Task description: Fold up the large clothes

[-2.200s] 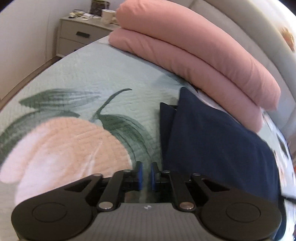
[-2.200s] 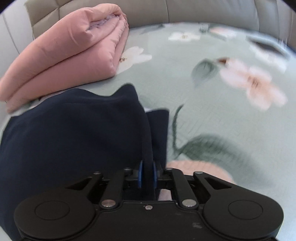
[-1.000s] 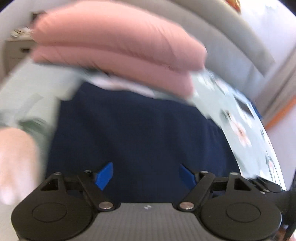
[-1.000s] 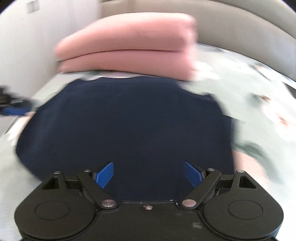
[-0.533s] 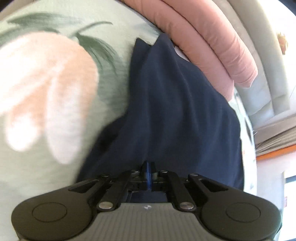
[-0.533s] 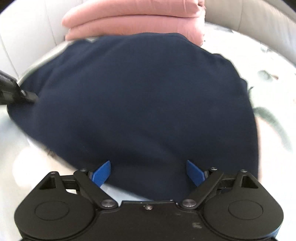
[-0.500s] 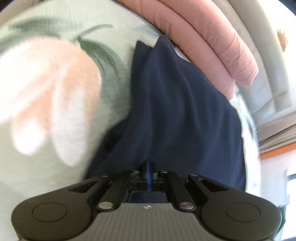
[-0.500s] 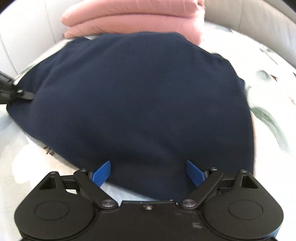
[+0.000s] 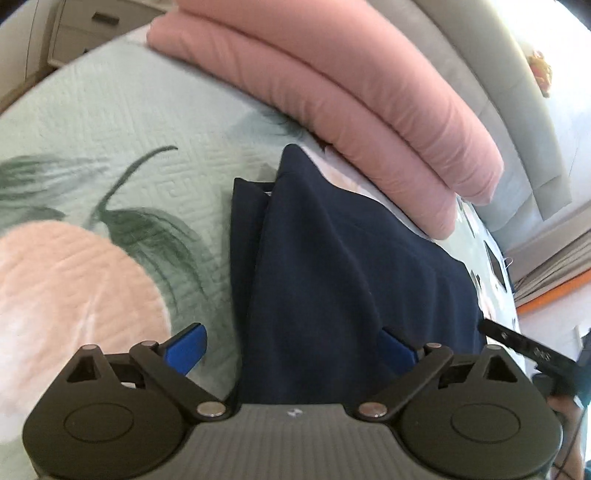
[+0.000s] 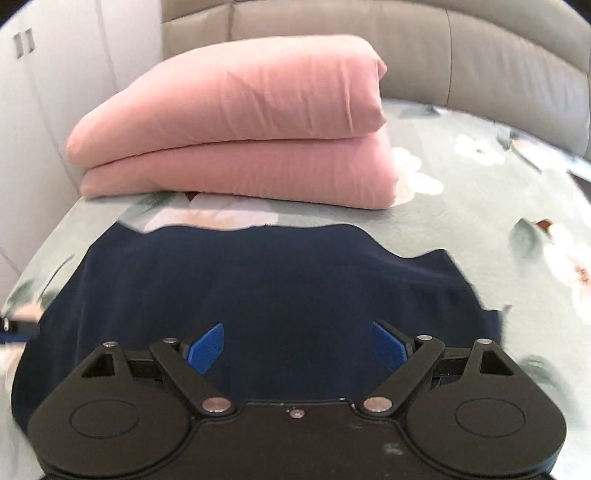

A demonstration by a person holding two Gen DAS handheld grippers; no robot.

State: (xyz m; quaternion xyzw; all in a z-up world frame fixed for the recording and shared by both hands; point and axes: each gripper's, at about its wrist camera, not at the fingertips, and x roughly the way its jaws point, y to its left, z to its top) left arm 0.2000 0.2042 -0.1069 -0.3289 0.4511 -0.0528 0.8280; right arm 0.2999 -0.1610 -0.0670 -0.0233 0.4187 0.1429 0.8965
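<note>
A dark navy garment (image 9: pixel 347 280) lies folded on the bed, a narrower layer showing along its left edge. My left gripper (image 9: pixel 291 345) hovers over its near left edge, the jaws opening wide, the cloth below them and not pinched. In the right wrist view the same navy garment (image 10: pixel 273 280) spreads across the bed. My right gripper (image 10: pixel 297 345) stands open over its near edge with nothing gripped. The right gripper's tip (image 9: pixel 528 349) shows at the left wrist view's right edge.
A folded pink quilt (image 10: pixel 240 136) lies just behind the garment, also the pink quilt (image 9: pixel 354 88) in the left view. The green floral bedspread (image 9: pixel 96 192) stretches to the left. A grey padded headboard (image 10: pixel 461 55) backs the bed. A nightstand (image 9: pixel 85 33) stands far left.
My left gripper was shut on the garment's edge half a second ago and has let go, jaws now wide. Both grippers have drawn back and shifted; the garment lies flatter.
</note>
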